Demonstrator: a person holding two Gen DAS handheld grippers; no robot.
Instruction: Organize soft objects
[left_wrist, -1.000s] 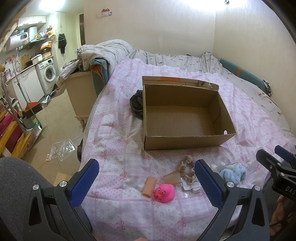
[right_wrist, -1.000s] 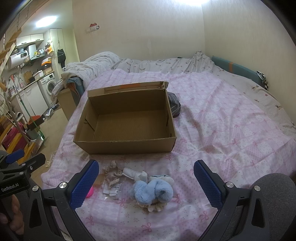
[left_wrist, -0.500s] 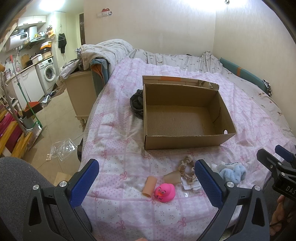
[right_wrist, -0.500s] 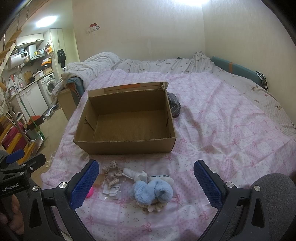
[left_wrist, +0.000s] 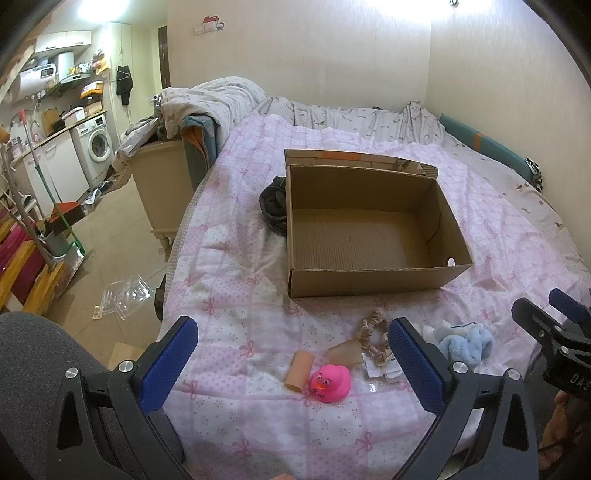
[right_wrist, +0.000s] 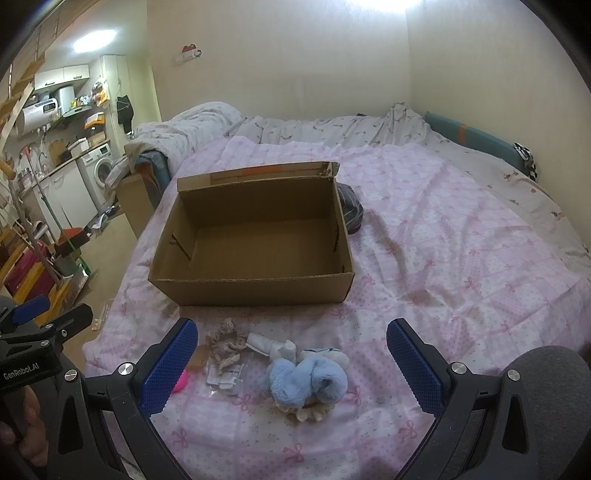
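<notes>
Both tongs stay as they were a second ago: our left gripper (left_wrist: 291, 363) and right gripper (right_wrist: 291, 363) hang spread wide above the near edge of the bed, gripping nothing, and we see no object shifted. On the quilted pink bedspread (right_wrist: 461, 258) lie a glossy pink rubber duck (left_wrist: 331, 382), a tan tube (left_wrist: 297, 374), a braided rope ring (left_wrist: 373, 332) and a fluffy blue plush (right_wrist: 308, 378) over a crumpled white cloth (right_wrist: 271, 345). Beyond them sits a corrugated cardboard box (right_wrist: 255, 291), open and bare inside, with a dark bundle (left_wrist: 272, 206) touching its far side.
</notes>
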